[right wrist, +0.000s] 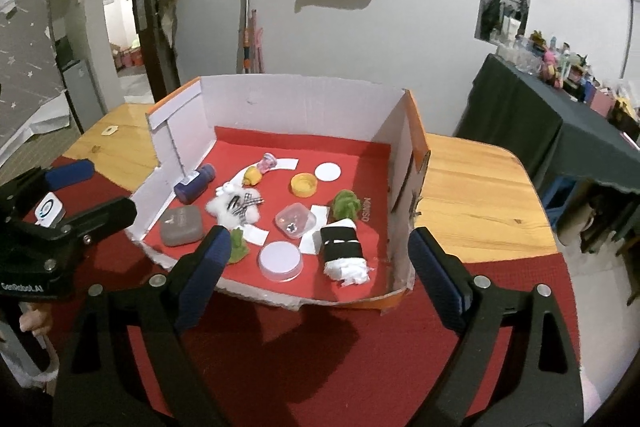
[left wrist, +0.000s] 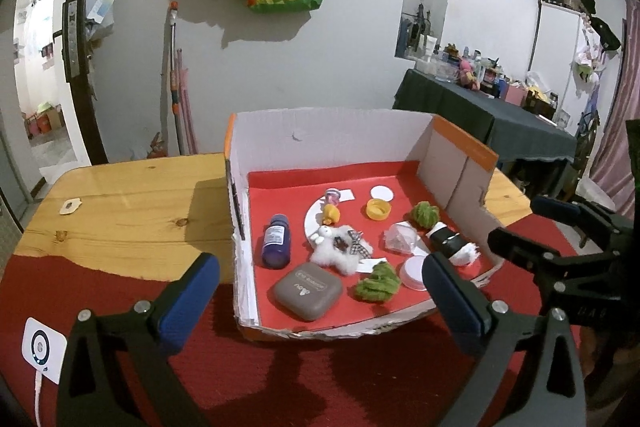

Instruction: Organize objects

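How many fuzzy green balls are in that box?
2: one green ball near the box's right wall, another green ball near its front edge. More could be hidden.

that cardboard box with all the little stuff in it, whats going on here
A person holds two grippers in front of the open cardboard box on a red mat. Both the left gripper and the right gripper are open and hold nothing. Inside, loose on the red lining, lie a blue bottle, a grey case, a white plush toy, a yellow cap and a black-and-white roll. Nothing has been picked up yet.
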A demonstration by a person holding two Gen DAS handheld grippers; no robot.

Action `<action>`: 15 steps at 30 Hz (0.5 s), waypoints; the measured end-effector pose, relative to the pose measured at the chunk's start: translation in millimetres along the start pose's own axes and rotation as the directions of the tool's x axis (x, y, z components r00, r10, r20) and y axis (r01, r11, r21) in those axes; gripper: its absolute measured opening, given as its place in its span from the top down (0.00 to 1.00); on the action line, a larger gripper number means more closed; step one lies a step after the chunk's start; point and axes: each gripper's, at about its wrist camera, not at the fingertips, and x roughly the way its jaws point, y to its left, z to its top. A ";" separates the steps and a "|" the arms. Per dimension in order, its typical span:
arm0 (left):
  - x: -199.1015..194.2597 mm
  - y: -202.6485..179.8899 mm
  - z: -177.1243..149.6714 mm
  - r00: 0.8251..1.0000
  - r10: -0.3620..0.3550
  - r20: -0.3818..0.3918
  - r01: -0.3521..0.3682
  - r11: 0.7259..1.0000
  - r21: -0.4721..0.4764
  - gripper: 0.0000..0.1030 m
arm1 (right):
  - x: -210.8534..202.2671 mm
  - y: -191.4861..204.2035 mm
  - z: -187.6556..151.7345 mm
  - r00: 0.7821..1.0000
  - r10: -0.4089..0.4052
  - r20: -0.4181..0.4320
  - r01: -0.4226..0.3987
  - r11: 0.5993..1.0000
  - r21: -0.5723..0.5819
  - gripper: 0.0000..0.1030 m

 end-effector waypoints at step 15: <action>45.7 6.1 -16.3 0.999 0.037 -0.007 -0.037 0.999 -0.011 0.00 | 48.3 -10.1 -18.3 0.999 -0.025 0.036 0.024 0.999 0.021 0.12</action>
